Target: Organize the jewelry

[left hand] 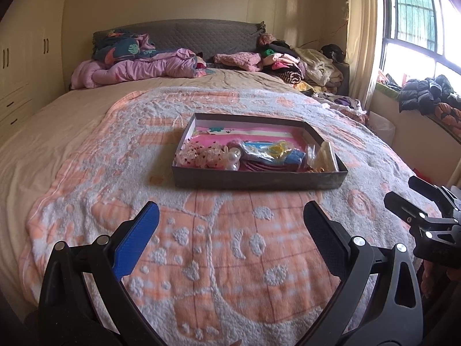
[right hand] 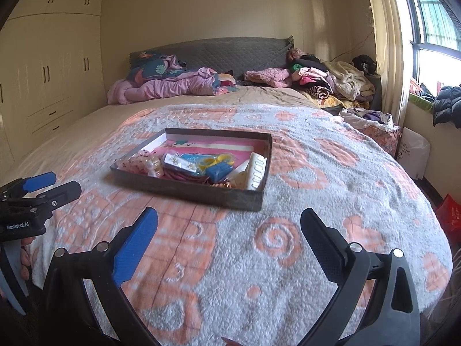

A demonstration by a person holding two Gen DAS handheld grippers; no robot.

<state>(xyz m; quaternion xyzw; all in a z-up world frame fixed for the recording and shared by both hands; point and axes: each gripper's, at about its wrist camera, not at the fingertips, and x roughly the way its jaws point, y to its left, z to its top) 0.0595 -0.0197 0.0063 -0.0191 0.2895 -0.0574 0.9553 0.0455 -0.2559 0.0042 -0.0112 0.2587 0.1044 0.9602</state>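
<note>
**Both grippers spread wide above the blanket, tray of jewelry ahead**

The left gripper (left hand: pixel 230 225) hangs over the orange-and-white blanket (left hand: pixel 230 274), its fingers wide apart and gripping nothing. The right gripper (right hand: pixel 229 230) is likewise released and empty. A shallow dark tray (left hand: pixel 259 179) sits on the blanket at 12 o'clock from the left gripper and at about 11 o'clock from the right one, well apart from both. Inside lie a pearl hair ornament (left hand: pixel 232 155), a blue packet (right hand: pixel 220 170), yellow rings (right hand: pixel 211 161) and a white strip (right hand: pixel 258 170). Folded clothes (right hand: pixel 331 83) pile up at 1 o'clock beside the grey headboard (right hand: pixel 230 54).
</note>
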